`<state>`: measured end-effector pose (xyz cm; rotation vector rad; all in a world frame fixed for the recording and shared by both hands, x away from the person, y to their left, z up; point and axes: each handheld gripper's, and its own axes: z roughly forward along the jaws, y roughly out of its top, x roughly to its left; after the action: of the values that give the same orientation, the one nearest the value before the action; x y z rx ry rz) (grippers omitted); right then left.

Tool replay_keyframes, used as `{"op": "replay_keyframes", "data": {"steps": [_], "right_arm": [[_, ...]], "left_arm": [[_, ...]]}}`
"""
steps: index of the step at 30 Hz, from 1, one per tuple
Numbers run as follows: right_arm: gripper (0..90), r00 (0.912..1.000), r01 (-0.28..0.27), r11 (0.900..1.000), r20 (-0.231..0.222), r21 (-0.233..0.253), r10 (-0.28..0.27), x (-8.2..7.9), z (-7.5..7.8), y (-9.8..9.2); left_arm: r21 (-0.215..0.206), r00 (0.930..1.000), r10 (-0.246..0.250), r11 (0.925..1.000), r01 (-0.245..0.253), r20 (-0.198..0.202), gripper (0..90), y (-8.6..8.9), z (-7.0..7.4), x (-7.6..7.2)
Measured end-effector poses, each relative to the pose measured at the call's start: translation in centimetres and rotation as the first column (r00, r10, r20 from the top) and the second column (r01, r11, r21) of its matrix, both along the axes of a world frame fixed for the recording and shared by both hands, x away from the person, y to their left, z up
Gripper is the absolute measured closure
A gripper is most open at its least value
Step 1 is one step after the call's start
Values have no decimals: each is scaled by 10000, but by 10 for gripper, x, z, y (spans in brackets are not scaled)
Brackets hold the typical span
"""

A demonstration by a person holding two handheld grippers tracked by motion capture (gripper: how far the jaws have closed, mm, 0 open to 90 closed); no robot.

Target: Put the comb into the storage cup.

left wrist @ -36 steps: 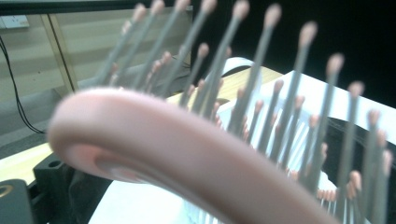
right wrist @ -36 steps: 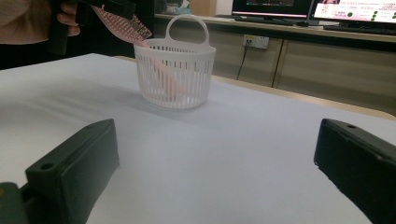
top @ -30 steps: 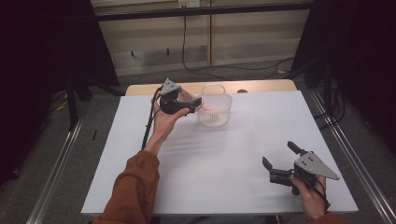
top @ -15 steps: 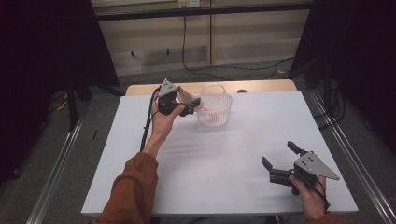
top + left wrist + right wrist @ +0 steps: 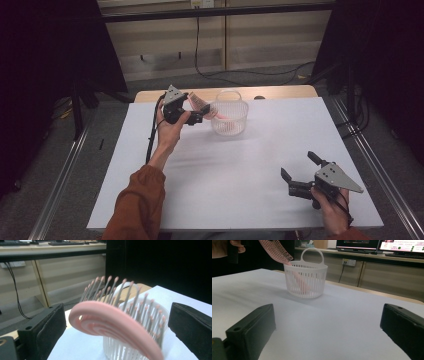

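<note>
At the far edge of the white surface (image 5: 235,170), toward its middle: white slatted basket (image 5: 229,119) with a hoop handle, standing upright. Just to its left, left gripper (image 5: 199,118) raised off the surface in the person's left hand (image 5: 170,131), jaws pointing toward the basket rim. Pink hairbrush (image 5: 204,106) tilted over the near-left rim — bristled head up and outside by the gripper, handle end slanting down inside the basket, as seen through the slats in the right gripper view (image 5: 299,281). From the left gripper view: brush head (image 5: 112,322) lying between the two black jaws, bristles pointing up and away, basket directly behind it; jaws set wide, with clear space between each pad and the brush, so no grip on the head visible here. Contact lower on the brush — cannot tell. Orange sleeve (image 5: 137,205) on the left forearm, entering from the bottom edge; black cable trailing down from the left gripper along the wrist.

At the near right corner of the surface, well apart from basket and brush: right gripper (image 5: 298,176) in the right hand (image 5: 332,210), grey three-cornered plate on top, jaws spread wide and holding nothing, aimed across the bare surface toward the basket (image 5: 305,277).
</note>
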<state>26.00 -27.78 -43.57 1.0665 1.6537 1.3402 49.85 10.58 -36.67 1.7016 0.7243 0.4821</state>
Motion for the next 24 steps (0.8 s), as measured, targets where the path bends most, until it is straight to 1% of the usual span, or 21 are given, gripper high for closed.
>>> {"op": "replay_keyframes", "data": {"steps": [2, 4, 5, 7, 10, 11, 12, 15, 17, 19, 20, 22, 24], "right_arm": [[0, 10000, 33, 10000, 14, 5, -33, -1, 0, 0], [0, 10000, 34, 10000, -4, 13, -34, -1, 0, 0], [0, 10000, 44, 10000, 7, 19, -44, 0, 0, 0], [0, 10000, 47, 10000, 15, 2, -47, 0, 0, 0], [0, 10000, 34, 10000, 43, 35, -34, -1, 1, 0], [0, 10000, 42, 10000, 46, 32, -42, -1, 1, 0], [0, 10000, 60, 10000, 48, 40, -60, 0, 1, 0], [0, 10000, 53, 10000, 48, 28, -53, -1, 1, 0], [0, 10000, 47, 10000, 61, 44, -47, -1, 1, 0], [0, 10000, 68, 10000, 45, 60, -68, 0, 0, 0], [0, 10000, 75, 10000, 40, 58, -75, 0, 0, -1], [0, 9999, 108, 9999, 18, 96, -108, 1, 0, -1], [0, 9999, 138, 9998, 6, 124, -138, 1, 0, -2]], "left_arm": [[13, 9999, 30, 10000, -30, 111, 16, 1, 1, -2], [-55, 9999, 6, 10000, -6, 117, 16, 2, 2, -4], [-158, 9998, 41, 9999, -38, 181, 16, 2, 1, -4], [-181, 10000, -11, 9998, 12, 34, 17, 2, 2, -5], [-333, 9999, 81, 9994, -77, 118, 22, 5, 2, -7], [-301, 9998, 134, 9995, -129, 160, 22, 5, 2, -8], [-360, 9996, 169, 9992, -162, 208, 22, 6, 2, -9], [-325, 9995, 219, 9992, -211, 235, 22, 8, 1, -11], [-459, 9995, 264, 9986, -255, 195, 22, 10, 1, -12], [-450, 9995, 270, 9986, -262, 188, 29, 12, 1, -13], [-420, 9993, 298, 9987, -288, 239, 28, 12, 2, -14], [-489, 9992, 252, 9985, -237, 303, 29, 14, 4, -16], [-488, 9985, 329, 9983, -307, 438, 29, 15, 6, -18]]}}
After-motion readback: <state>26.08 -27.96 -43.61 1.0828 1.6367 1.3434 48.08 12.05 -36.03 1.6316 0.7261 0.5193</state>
